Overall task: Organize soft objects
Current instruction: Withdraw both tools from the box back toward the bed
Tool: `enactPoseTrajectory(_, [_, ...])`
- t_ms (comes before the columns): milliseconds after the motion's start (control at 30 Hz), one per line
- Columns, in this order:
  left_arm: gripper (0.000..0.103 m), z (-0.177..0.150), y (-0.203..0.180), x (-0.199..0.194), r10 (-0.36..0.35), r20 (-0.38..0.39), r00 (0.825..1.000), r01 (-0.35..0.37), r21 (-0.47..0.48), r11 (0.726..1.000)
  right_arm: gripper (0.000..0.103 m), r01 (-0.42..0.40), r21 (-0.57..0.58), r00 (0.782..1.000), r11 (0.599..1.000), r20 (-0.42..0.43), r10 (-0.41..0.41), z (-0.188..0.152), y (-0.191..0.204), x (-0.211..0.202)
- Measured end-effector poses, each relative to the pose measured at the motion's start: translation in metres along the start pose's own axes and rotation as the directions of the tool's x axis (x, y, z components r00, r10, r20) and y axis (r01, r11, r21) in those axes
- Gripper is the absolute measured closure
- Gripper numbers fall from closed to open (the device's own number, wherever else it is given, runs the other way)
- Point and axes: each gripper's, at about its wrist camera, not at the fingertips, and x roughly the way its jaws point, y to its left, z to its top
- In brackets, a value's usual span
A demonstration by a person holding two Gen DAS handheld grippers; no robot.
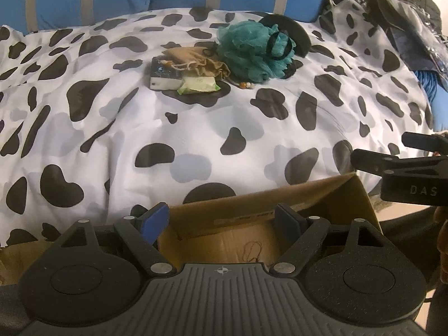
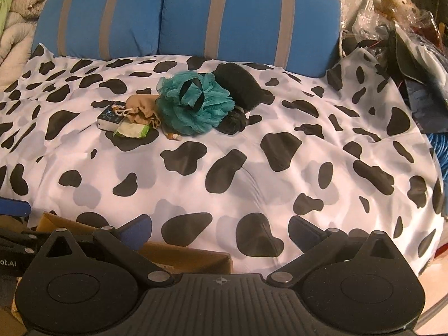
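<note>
Left wrist view: the left gripper [image 1: 221,218], jaws apart and empty, hangs over the open brown cardboard box [image 1: 322,193], which holds only a thin cord. The teal mesh bath pouf [image 1: 249,50] lies well ahead; approach it from above.

Right wrist view: the right gripper [image 2: 219,229], jaws apart and empty, faces the pouf [image 2: 193,106] far ahead, beside a tan drawstring pouch [image 2: 141,109].

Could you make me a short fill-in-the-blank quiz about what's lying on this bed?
1. The bath pouf is coloured ____.
2. The bedcover is patterned like a ____.
3. The cardboard box lies under the ____ tool.
4. Both pillows are blue with ____ stripes.

Missing words: teal; cow; left; grey
</note>
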Motion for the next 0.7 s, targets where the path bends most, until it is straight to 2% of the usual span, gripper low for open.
enactPoseTrajectory(300, [0.020, 0.012, 0.005, 0.000, 0.015, 0.025, 1.000, -0.016, 0.034, 0.999, 0.000, -0.132, 0.042, 0.991, 0.990, 0.013, 0.132, 0.013, -0.005, -0.001])
enactPoseTrajectory(467, [0.020, 0.022, 0.014, 0.004, 0.031, 0.025, 0.999, -0.031, 0.018, 0.999, 0.000, -0.157, 0.012, 0.986, 0.988, 0.049, 0.156, 0.022, -0.002, -0.006])
enactPoseTrajectory(600, [0.020, 0.030, 0.021, 0.011, 0.060, 0.020, 0.998, -0.060, 0.010, 0.998, 0.000, -0.210, 0.021, 0.976, 0.978, 0.059, 0.208, 0.025, -0.001, -0.007])
enactPoseTrajectory(700, [0.020, 0.036, 0.025, 0.014, 0.061, 0.028, 0.998, -0.060, -0.003, 0.998, 0.000, -0.208, -0.022, 0.975, 0.978, 0.081, 0.209, 0.030, 0.003, -0.008])
